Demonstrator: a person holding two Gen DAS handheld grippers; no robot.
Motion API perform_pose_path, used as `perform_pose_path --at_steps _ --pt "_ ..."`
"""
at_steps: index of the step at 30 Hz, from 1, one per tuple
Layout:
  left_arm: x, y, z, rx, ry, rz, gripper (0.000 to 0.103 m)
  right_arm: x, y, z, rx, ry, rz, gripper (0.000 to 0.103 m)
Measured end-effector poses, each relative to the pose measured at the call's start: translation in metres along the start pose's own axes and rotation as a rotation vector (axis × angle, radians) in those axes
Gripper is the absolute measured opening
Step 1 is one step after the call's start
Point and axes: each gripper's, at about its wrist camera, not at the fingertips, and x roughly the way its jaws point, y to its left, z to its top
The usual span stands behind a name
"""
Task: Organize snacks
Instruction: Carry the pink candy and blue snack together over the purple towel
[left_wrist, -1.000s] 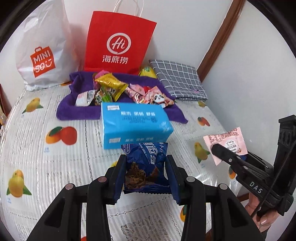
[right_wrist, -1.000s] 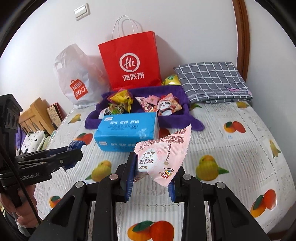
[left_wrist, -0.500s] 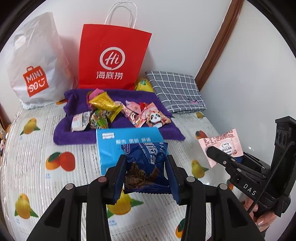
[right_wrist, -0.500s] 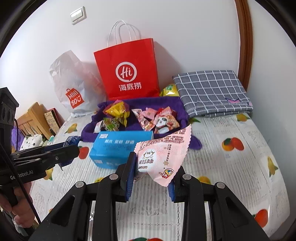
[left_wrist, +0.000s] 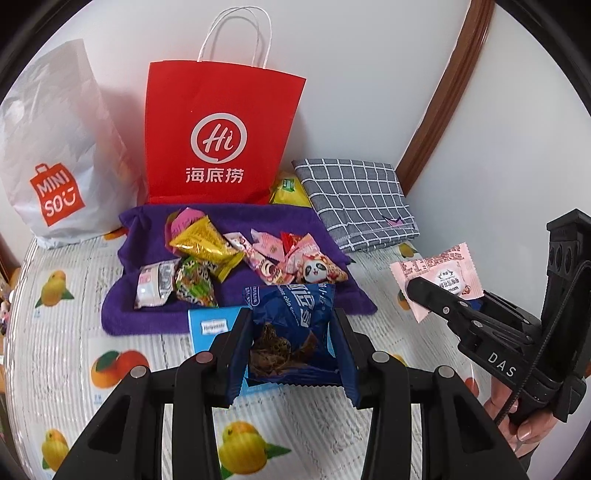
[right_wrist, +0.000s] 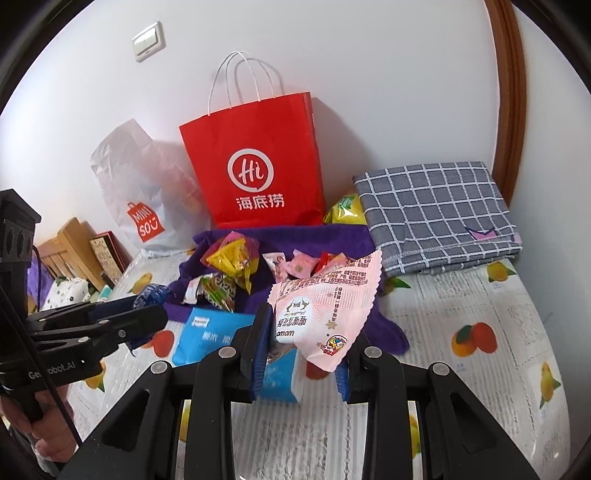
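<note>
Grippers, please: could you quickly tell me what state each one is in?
Left gripper: closed on the blue cookie packet.
Right gripper: closed on the pink snack packet.

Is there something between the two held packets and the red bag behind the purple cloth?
Yes. The blue box lies right ahead of both grippers. Behind it the purple cloth carries a pile of snacks, in front of the red bag. The blue packet and pink packet must pass above these.

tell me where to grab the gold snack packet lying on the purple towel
Grip the gold packet across its puffed middle, coming from above. It lies tilted on top of the pile on the purple towel, so its upper face is clear, while other wrappers crowd its lower end.
</note>
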Motion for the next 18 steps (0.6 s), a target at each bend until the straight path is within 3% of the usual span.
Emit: perform_pose_path --at_steps 10,18 --pt "0.024 0.005 0.021 0.002 0.012 0.008 0.040 0.027 -0.015 0.023 0.003 0.006 -0.018 0.030" --pt "0.030 0.018 0.036 -0.012 0.003 0.026 0.040 0.044 -0.016 0.042 0.015 0.016 0.024 0.030"
